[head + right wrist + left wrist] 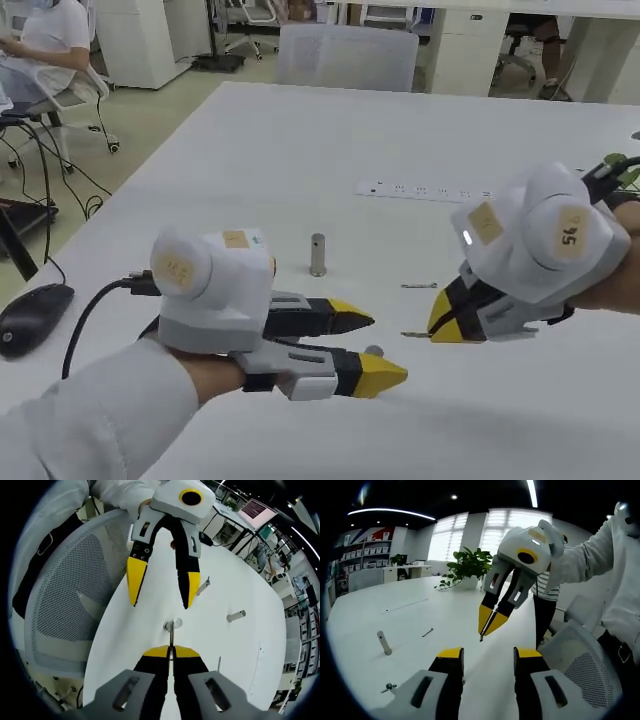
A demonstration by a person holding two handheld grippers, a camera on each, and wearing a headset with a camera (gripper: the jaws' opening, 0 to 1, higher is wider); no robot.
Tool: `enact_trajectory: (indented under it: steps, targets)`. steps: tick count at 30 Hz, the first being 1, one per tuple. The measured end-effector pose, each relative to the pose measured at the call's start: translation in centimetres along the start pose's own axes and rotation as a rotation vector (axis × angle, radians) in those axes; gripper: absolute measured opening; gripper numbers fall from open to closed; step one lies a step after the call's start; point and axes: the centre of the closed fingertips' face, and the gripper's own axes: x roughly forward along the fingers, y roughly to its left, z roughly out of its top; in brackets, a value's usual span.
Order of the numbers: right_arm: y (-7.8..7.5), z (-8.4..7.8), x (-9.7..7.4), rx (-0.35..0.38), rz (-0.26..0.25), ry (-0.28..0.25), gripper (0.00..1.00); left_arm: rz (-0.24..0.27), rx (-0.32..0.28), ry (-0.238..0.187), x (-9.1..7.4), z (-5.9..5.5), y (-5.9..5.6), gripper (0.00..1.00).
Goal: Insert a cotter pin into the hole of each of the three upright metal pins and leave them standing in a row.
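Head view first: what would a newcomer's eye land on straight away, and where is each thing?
Two yellow-tipped white grippers face each other low over the white table: the left gripper open, the right gripper shut on a thin metal cotter pin. Behind them, mid-table, a short grey metal pin stands upright.

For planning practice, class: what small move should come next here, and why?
Probably close the open left hand-held gripper on the upright grey metal pin to steady it: the right hand-held gripper is shut on a thin metal cotter pin.
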Motion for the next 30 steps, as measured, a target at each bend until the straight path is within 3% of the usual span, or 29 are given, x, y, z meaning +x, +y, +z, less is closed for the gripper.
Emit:
enact_trajectory:
  steps: [6, 8, 16, 30]
  targets:
    - [-0.1, 0.2, 0.0, -0.005, -0.001, -0.004, 0.02, 0.018, -0.073, 0.011, 0.4, -0.1, 0.6, 0.27]
    - [-0.1, 0.3, 0.0, -0.006, -0.002, -0.005, 0.02, 0.024, -0.139, 0.002, 0.5, 0.0, 0.7, 0.25]
    - [-0.1, 0.5, 0.1, -0.008, -0.005, -0.011, 0.02, 0.015, -0.228, 0.010, 1.2, -0.1, 0.5, 0.19]
    - [0.3, 0.8, -0.3, -0.019, -0.020, -0.012, 0.02, 0.012, -0.435, -0.051, 1.8, 0.7, 0.2, 0.14]
